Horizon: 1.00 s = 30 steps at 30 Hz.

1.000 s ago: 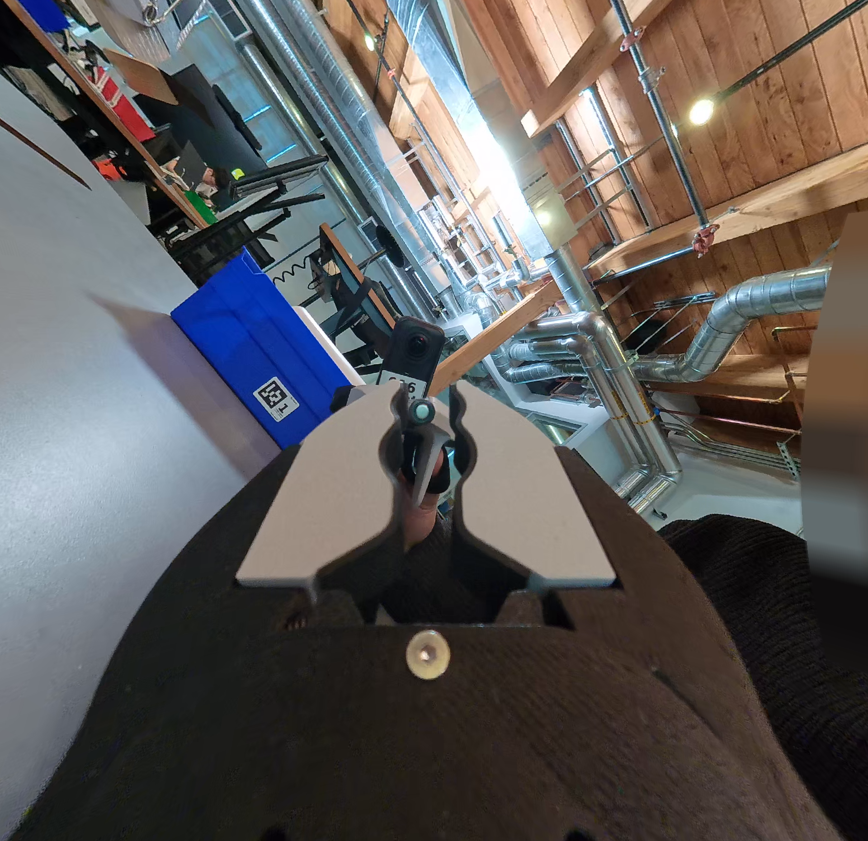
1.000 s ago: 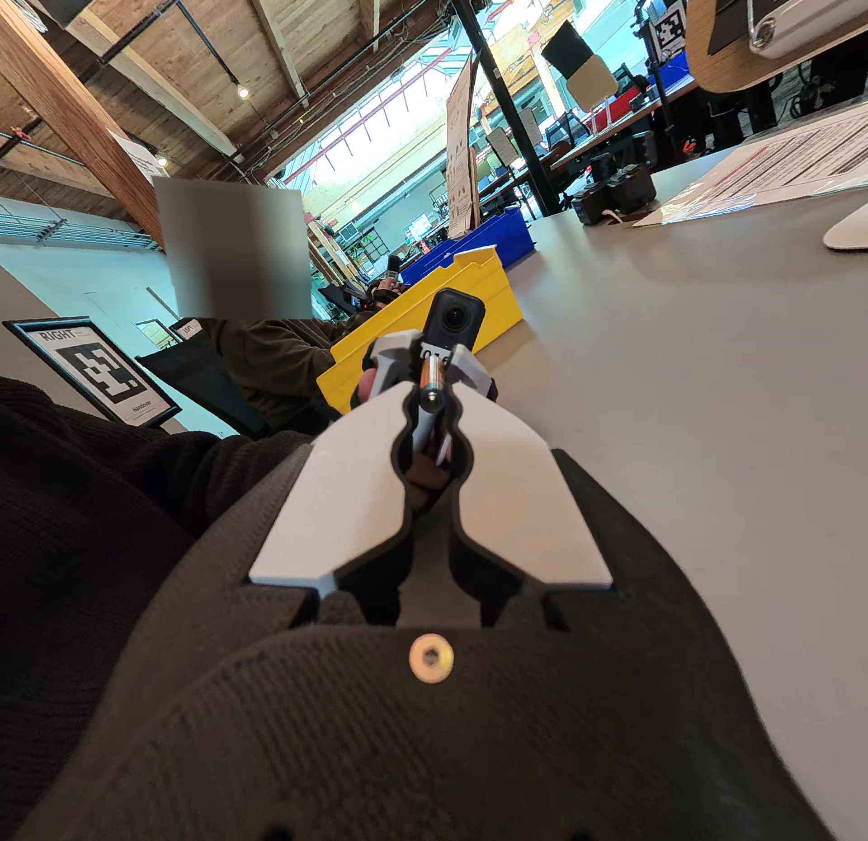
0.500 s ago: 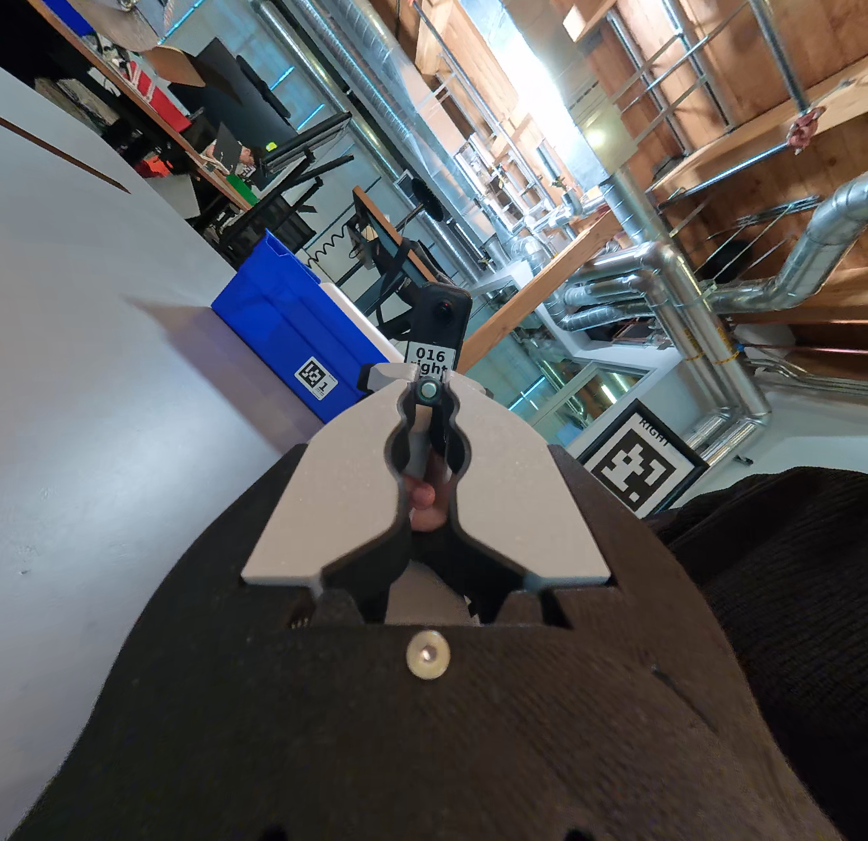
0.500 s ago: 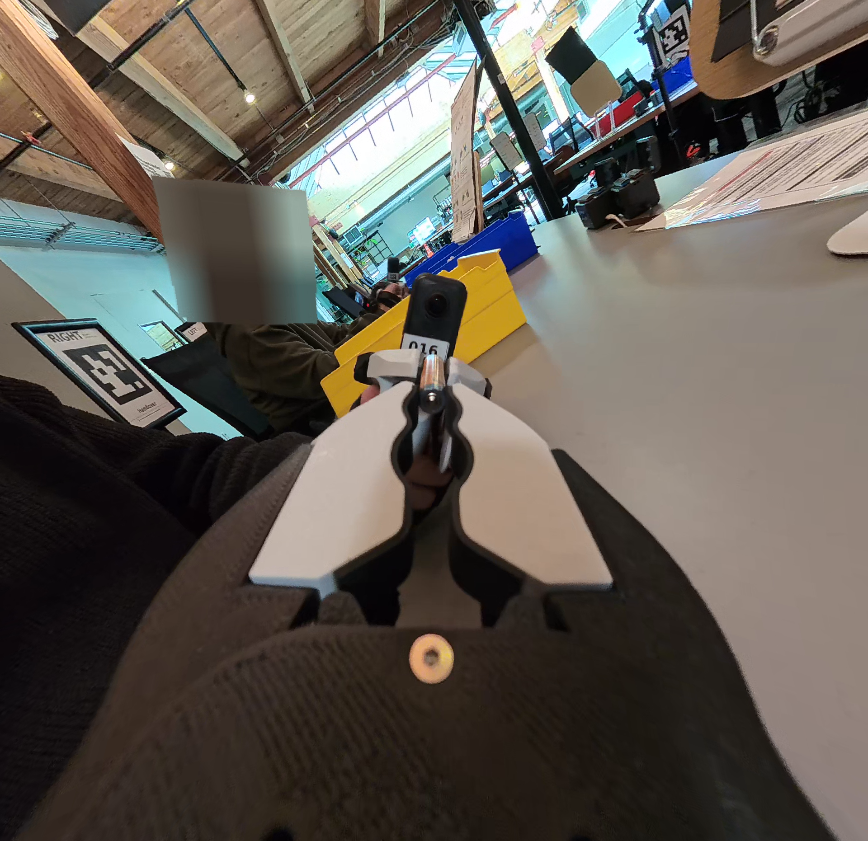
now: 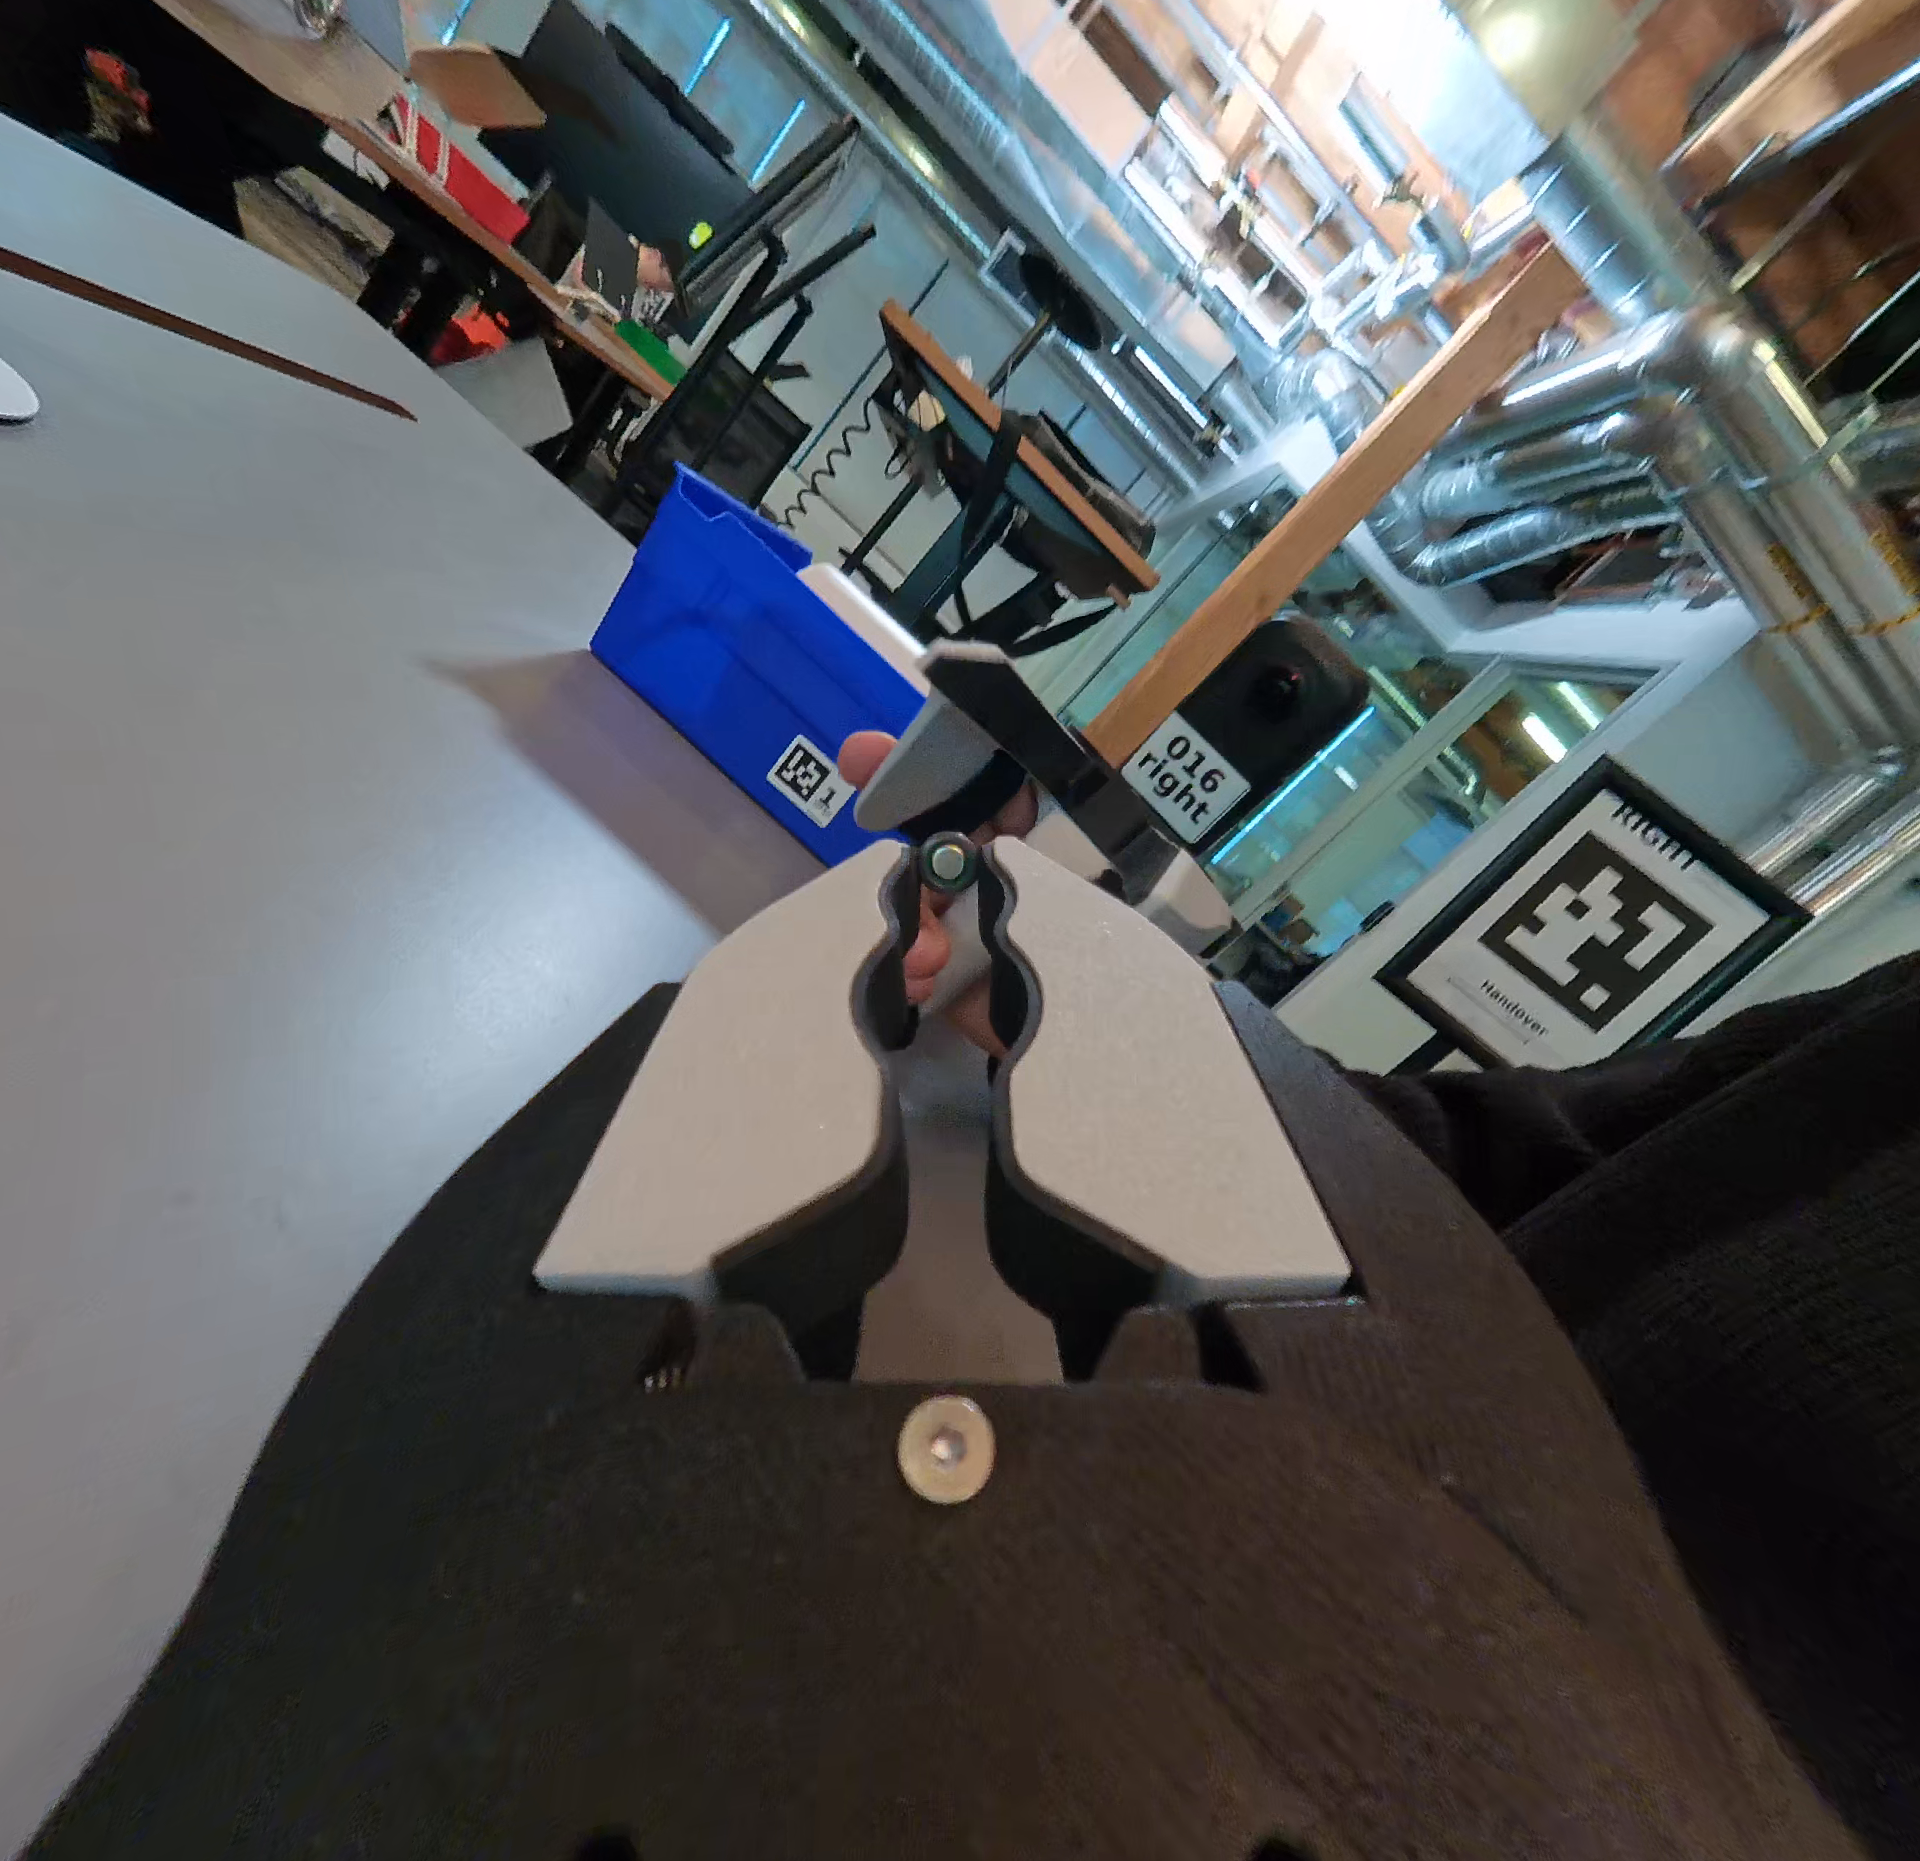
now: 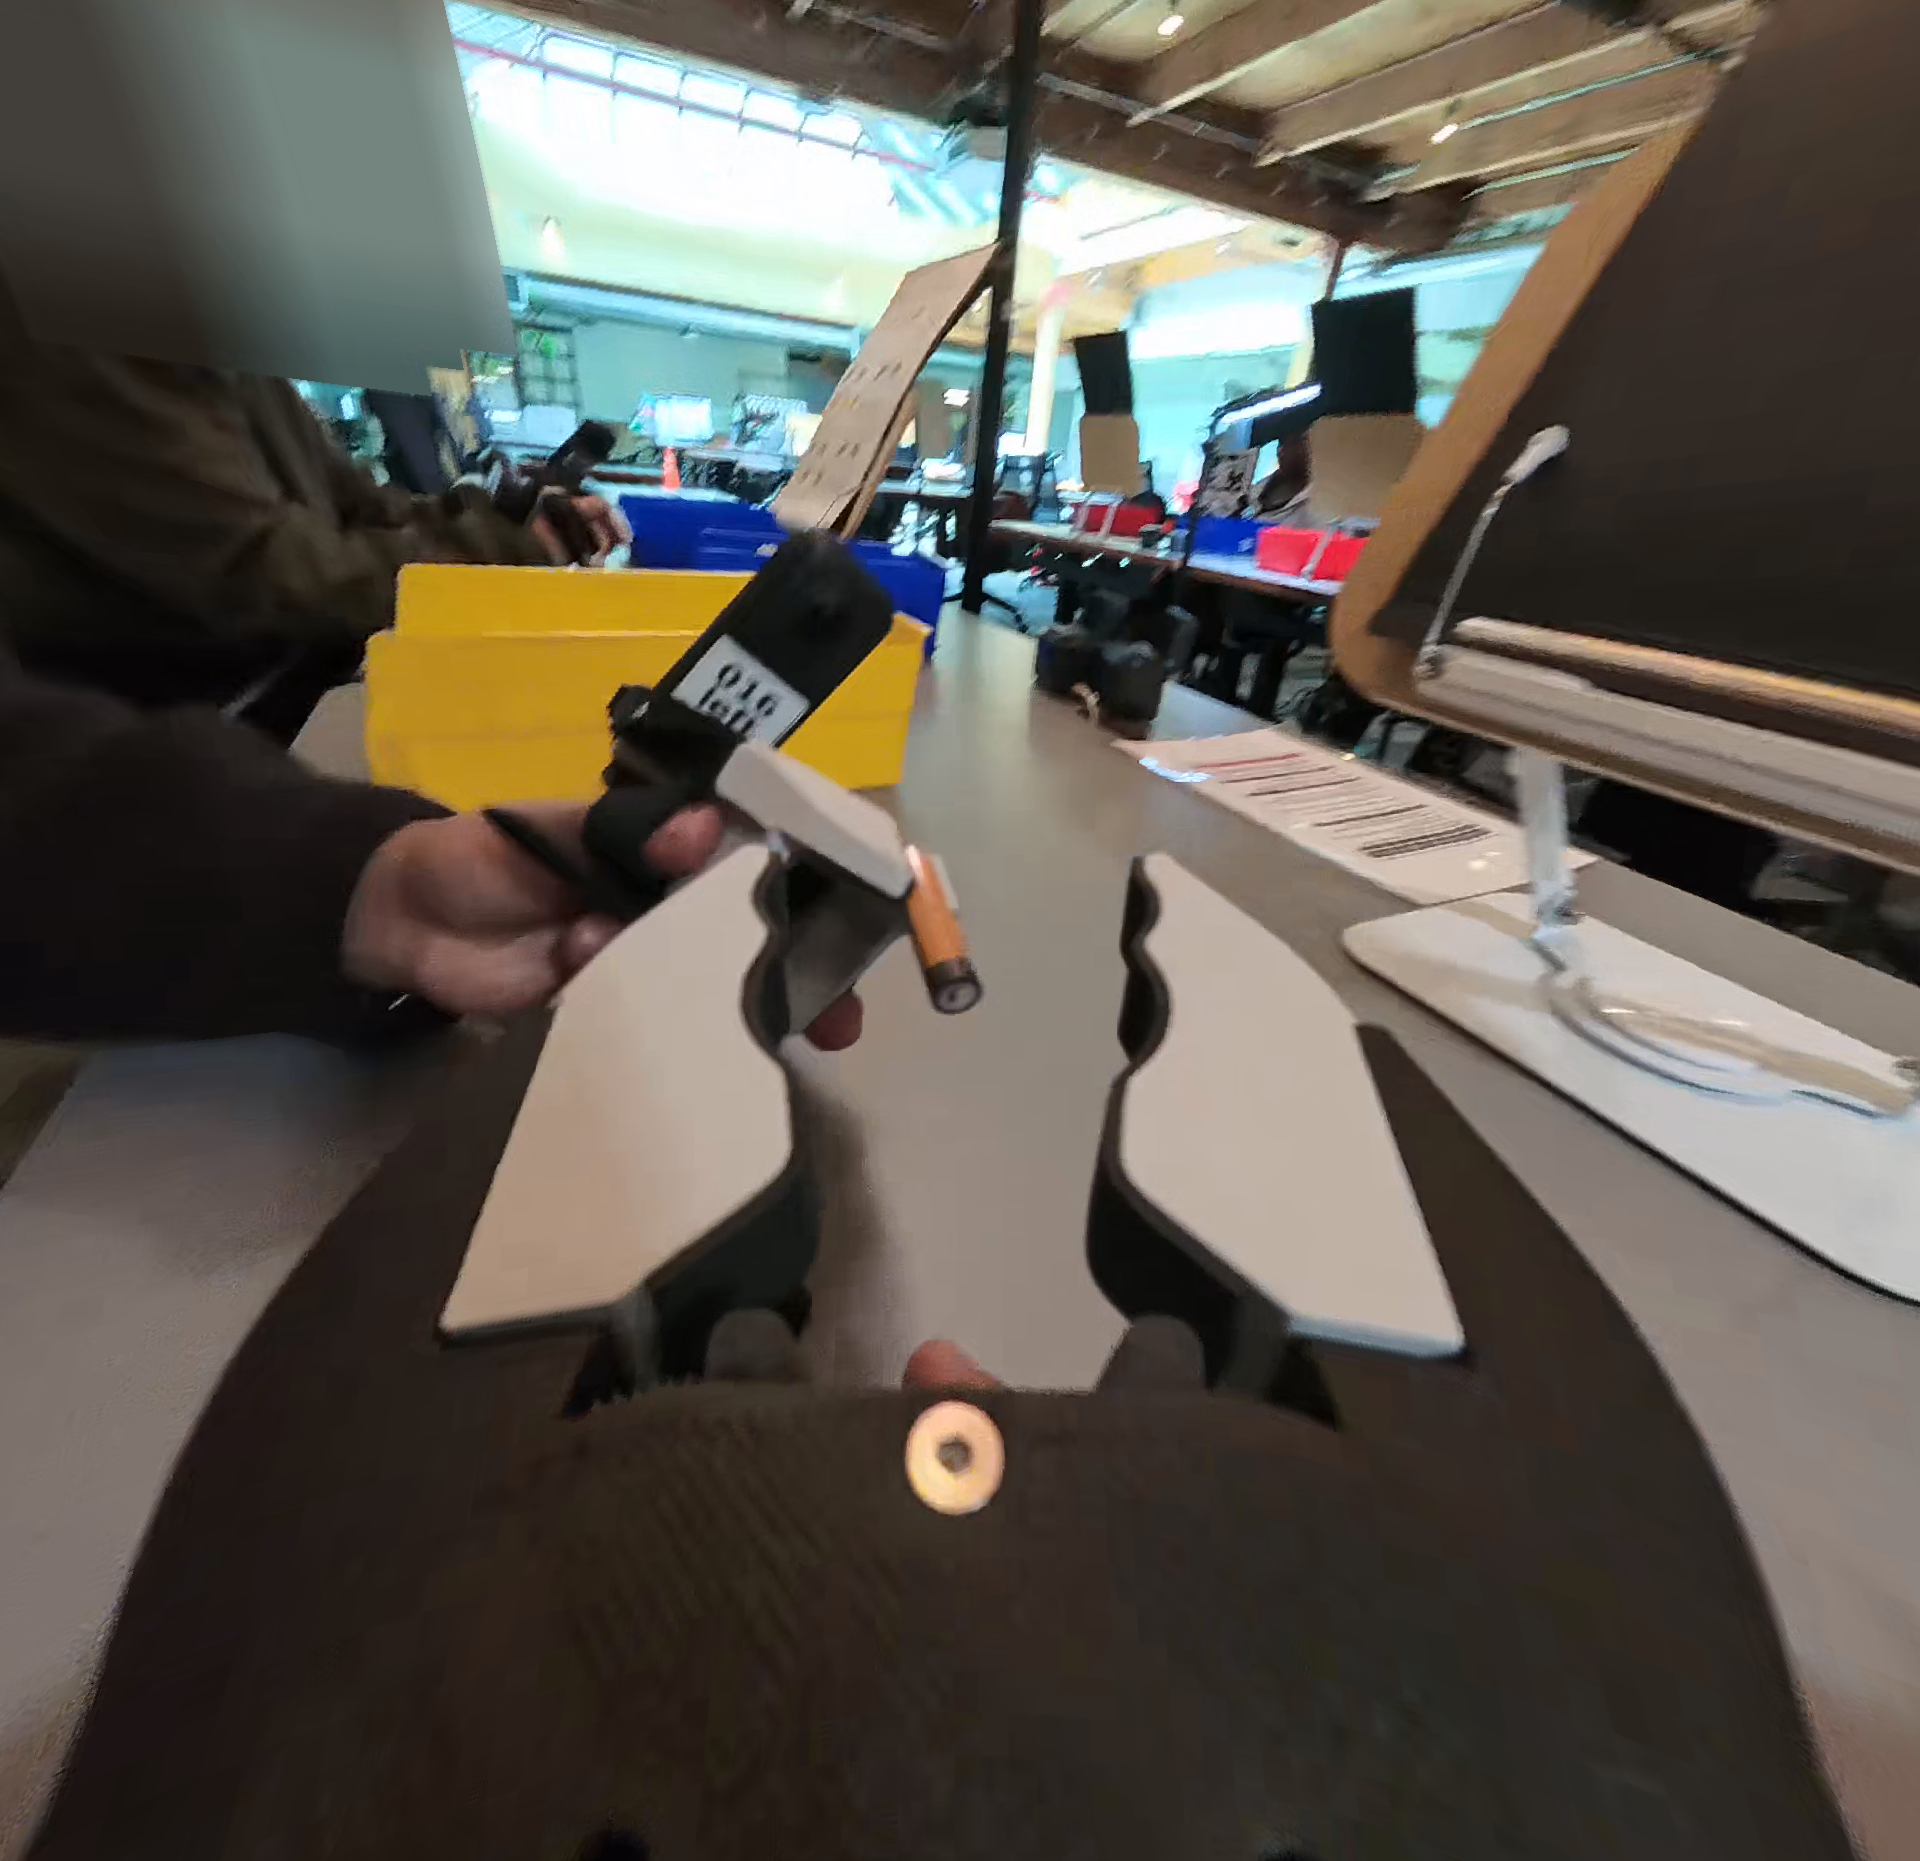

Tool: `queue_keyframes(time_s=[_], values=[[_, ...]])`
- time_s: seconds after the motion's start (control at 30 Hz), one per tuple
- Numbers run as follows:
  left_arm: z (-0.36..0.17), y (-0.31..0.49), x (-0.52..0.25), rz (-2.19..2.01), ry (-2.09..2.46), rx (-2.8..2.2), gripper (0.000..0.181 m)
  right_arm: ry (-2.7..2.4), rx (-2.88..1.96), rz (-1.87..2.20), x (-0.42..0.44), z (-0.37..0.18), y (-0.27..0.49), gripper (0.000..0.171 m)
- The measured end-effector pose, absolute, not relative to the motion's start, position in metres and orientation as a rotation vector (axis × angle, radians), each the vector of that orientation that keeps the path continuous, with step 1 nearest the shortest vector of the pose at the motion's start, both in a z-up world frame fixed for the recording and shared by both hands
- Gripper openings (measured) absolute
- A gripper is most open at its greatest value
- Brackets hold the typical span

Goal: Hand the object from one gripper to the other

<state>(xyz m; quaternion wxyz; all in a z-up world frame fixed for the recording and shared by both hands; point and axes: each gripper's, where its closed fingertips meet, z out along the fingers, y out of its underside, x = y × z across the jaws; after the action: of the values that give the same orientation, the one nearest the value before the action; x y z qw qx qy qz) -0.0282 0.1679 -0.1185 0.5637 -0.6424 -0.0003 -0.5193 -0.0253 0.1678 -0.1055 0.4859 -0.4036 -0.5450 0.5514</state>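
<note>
The left gripper has its grey fingers pressed together on the small orange-and-black cylindrical battery, pinching it by one end so the dark cap juts free in the air above the grey tabletop. The right gripper stands spread wide with nothing between its fingers, just beside the battery's free end. So the handover looks done (or nearly so), and the yellow plastic bin near the tabletop's far edge plays no part.
</note>
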Motion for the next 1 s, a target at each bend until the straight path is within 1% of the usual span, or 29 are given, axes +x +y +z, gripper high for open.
queue_keyframes(time_s=[0.17,0.23,0.3,0.43,0.53,0.63,0.8,0.9,1.0], values=[[-0.129,0.167,-0.03,-1.065,0.13,-1.654,0.011,-1.406,-0.976,1.344,-0.027,-0.113,0.157,0.04],[-0.135,0.17,-0.035,-0.909,0.176,-1.704,0.011,-1.403,-0.986,1.337,-0.025,-0.113,0.159,0.035],[-0.138,0.173,-0.044,-0.675,0.225,-1.742,0.011,-1.388,-1.039,1.369,-0.024,-0.113,0.163,0.026],[-0.135,0.174,-0.053,-0.161,0.415,-1.747,0.011,-1.396,-1.148,1.334,-0.024,-0.122,0.173,0.017],[-0.136,0.173,-0.043,-0.044,0.505,-1.727,0.011,-1.409,-1.118,1.253,-0.024,-0.123,0.174,0.015],[-0.141,0.172,-0.033,-0.117,0.535,-1.74,0.011,-1.438,-1.099,1.208,-0.026,-0.126,0.172,0.017],[-0.126,0.166,-0.025,-0.758,0.265,-1.68,0.011,-1.473,-1.042,1.176,-0.026,-0.125,0.165,0.018],[-0.125,0.167,-0.034,-0.985,0.109,-1.652,0.011,-1.458,-0.992,1.187,-0.024,-0.119,0.161,0.019],[-0.123,0.164,-0.03,-1.177,0.058,-1.615,0.013,-1.468,-0.937,1.163,-0.024,-0.117,0.158,0.022]])
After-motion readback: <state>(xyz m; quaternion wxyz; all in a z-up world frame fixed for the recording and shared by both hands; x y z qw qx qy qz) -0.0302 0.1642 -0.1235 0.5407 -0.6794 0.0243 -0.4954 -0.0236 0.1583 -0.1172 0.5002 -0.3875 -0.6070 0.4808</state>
